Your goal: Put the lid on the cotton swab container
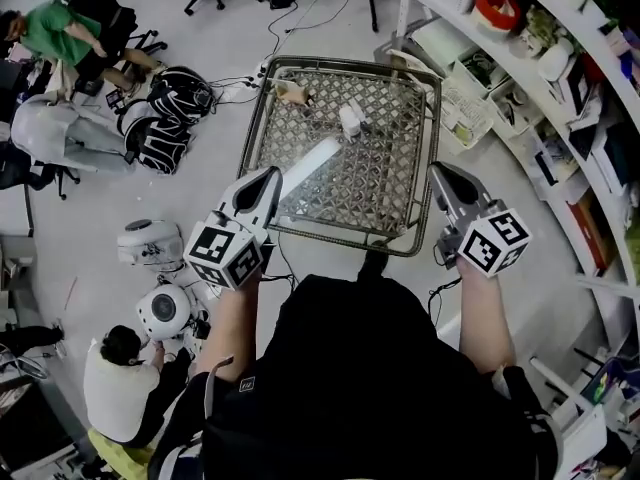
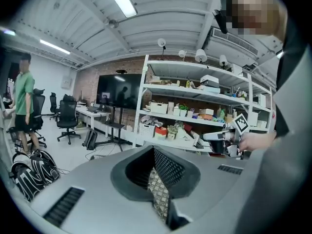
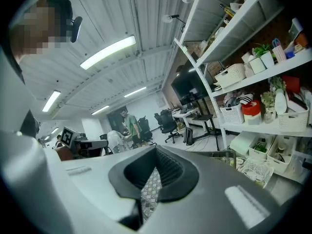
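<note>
A square table (image 1: 415,158) with a patterned mesh top stands ahead of me in the head view. On it a small white upright container (image 1: 350,120) stands near the middle back. A long pale translucent piece (image 1: 310,165) lies slantwise in front of it, and a small tan object (image 1: 292,93) sits at the back left. I cannot tell which piece is the lid. My left gripper (image 1: 268,178) hovers over the table's front left edge and my right gripper (image 1: 440,172) over its front right corner. Both sets of jaws are pressed together and empty, in the left gripper view (image 2: 158,179) and the right gripper view (image 3: 151,179).
White shelves (image 1: 560,88) crowded with bins and boxes run along the right. On the floor at left lie backpacks (image 1: 165,118), round white devices (image 1: 160,313) and cables. A person crouches at lower left (image 1: 120,378) and others sit at upper left (image 1: 60,38).
</note>
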Demonstrator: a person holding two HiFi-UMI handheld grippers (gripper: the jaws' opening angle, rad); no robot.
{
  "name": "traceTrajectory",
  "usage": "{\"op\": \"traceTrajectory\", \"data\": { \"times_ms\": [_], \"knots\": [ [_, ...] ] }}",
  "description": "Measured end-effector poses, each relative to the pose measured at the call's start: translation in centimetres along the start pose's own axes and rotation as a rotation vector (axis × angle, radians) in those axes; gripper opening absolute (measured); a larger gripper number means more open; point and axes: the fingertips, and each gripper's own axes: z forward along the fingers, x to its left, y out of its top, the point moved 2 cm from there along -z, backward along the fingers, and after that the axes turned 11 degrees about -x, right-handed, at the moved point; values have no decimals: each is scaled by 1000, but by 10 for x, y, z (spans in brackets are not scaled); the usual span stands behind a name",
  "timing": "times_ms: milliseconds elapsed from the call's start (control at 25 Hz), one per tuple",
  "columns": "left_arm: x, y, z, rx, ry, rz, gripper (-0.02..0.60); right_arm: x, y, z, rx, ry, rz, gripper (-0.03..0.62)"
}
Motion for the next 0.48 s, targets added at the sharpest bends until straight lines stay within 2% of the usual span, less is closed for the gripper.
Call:
{"op": "traceTrajectory", "data": {
  "times_ms": [200,480],
  "knots": [
    [-1,-4,22,9,17,-4,2,-24,0,16,22,8,8,9],
    [26,-24,48,29,33,-41,2,-42,-10,51,65,-11,36,9]
  ]
}}
